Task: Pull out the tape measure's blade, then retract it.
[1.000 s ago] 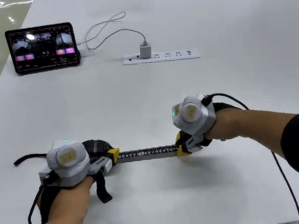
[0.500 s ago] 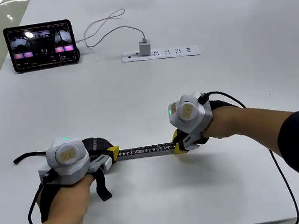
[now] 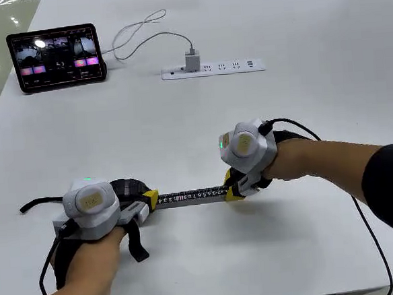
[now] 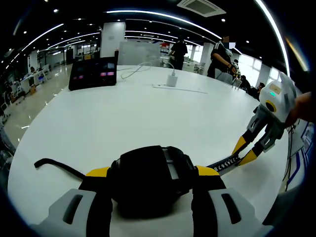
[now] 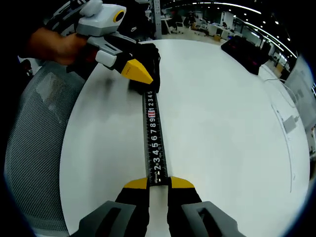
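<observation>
A black tape measure case [image 3: 127, 191] lies on the white table [image 3: 181, 121], and my left gripper [image 3: 144, 204] is shut on it. In the left gripper view the case [image 4: 148, 177] sits between the yellow-tipped jaws of that gripper [image 4: 153, 172]. The blade [image 3: 190, 197] runs right from the case, flat along the table. My right gripper [image 3: 232, 191] is shut on the blade's end. The right gripper view looks down the numbered blade [image 5: 154, 143] from the right gripper [image 5: 159, 183] to the case [image 5: 146, 59].
A tablet [image 3: 57, 56] stands at the far left, wired to a charger [image 3: 192, 61] in a white power strip [image 3: 214, 68]. The case's black strap [image 3: 35, 205] trails left. The table's left edge [image 3: 3, 87] is close to the tablet. People stand in the background [image 4: 219, 57].
My right gripper has moved a little left toward the case, and the exposed blade is slightly shorter. The left gripper has held still on the case.
</observation>
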### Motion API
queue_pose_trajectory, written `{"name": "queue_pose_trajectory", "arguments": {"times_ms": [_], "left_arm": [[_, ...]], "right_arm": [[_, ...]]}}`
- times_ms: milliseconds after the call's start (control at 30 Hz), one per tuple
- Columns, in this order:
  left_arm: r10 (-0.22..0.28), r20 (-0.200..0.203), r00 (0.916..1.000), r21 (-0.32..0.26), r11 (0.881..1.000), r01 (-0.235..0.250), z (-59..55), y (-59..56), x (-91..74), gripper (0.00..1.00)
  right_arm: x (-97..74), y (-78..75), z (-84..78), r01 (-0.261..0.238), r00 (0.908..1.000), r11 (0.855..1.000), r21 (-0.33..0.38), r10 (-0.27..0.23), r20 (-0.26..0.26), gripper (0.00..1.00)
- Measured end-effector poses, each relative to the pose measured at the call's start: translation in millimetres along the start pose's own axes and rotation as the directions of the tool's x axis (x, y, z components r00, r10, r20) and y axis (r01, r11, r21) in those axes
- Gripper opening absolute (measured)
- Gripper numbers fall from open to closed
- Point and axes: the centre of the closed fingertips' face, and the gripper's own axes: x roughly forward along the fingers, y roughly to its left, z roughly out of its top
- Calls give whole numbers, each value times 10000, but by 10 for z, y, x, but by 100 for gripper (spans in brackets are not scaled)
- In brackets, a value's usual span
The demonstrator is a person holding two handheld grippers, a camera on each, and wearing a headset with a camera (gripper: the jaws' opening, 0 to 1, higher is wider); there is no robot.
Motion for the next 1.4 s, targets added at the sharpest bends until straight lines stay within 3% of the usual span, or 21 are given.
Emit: {"name": "queue_pose_trajectory", "arguments": {"times_ms": [133, 200, 633, 1000, 1100, 1233, 1333, 1400], "left_arm": [[3, 19, 10000, -5, 10000, -3, 0, 0, -1, 60], [6, 13, 10000, 3, 10000, -6, 1, 2, 0, 60], [28, 51, 10000, 10, 10000, -28, 4, -4, -10, 60], [29, 54, 10000, 6, 10000, -29, 6, 4, 2, 60], [5, -2, 10000, 6, 10000, -5, 2, 4, 3, 60], [5, -4, 10000, -19, 10000, -5, 1, 5, 7, 60], [16, 24, 10000, -13, 10000, -16, 3, 5, 8, 60], [20, 17, 10000, -20, 10000, -20, 3, 5, 7, 60]], "right_arm": [[8, 4, 15, 38, 10000, 10000, -17, -38, 19, 9], [19, 8, 34, 100, 9999, 9992, -395, -96, 110, 9], [41, -4, 94, 47, 9995, 10000, 10, -47, 319, 9], [58, 14, 118, 151, 9997, 9998, -105, -149, 214, 9], [60, 5, 131, 138, 9995, 9992, 365, -148, 289, 9], [75, 16, 146, 144, 9997, 9999, -84, -142, 193, 9], [77, -2, 165, 82, 9998, 9993, 359, -89, 183, 9], [81, 10, 169, 64, 9998, 9997, 225, -68, 180, 9]]}}
